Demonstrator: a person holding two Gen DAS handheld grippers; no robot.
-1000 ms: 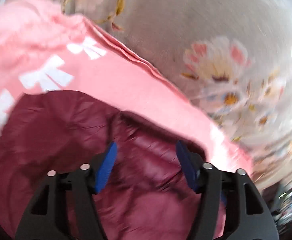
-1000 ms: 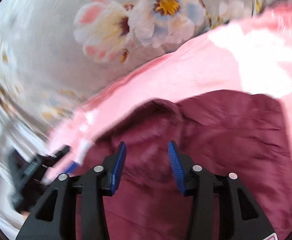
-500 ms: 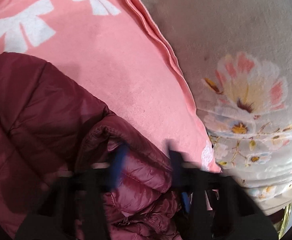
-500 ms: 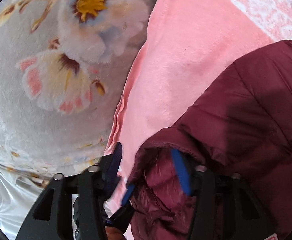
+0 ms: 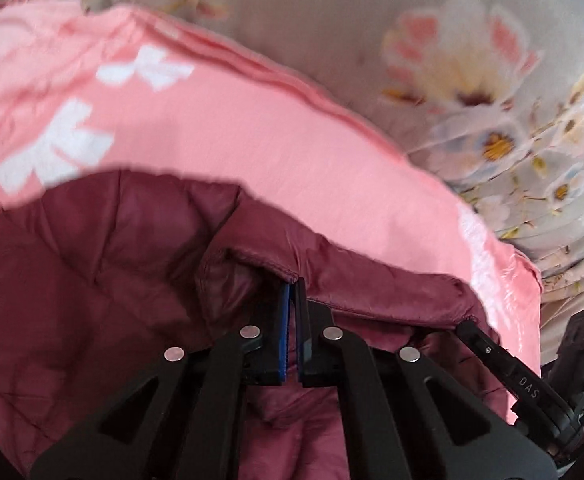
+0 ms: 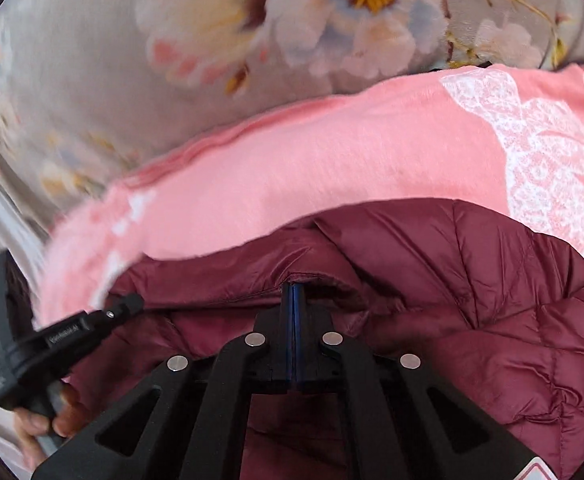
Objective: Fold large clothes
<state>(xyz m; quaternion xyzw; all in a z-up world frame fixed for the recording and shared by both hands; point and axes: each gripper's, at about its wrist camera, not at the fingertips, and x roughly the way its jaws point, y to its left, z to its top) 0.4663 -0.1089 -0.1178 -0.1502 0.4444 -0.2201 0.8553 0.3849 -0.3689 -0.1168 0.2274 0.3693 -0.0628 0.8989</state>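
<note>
Left tool (image 5: 291, 292), right tool (image 6: 293, 292) — both pinching maroon jacket (image 6: 472, 280) hem — over pink blanket (image 5: 272, 140).

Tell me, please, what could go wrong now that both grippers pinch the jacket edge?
1. The left gripper and right gripper each hold only a thin bit of the jacket hem; the slick quilted fabric might slip out when lifted.
2. The jacket lies on the pink blanket; dragging could pull the blanket along and wrinkle it.
3. Both grips sit close together, so the rest may sag unevenly.
</note>
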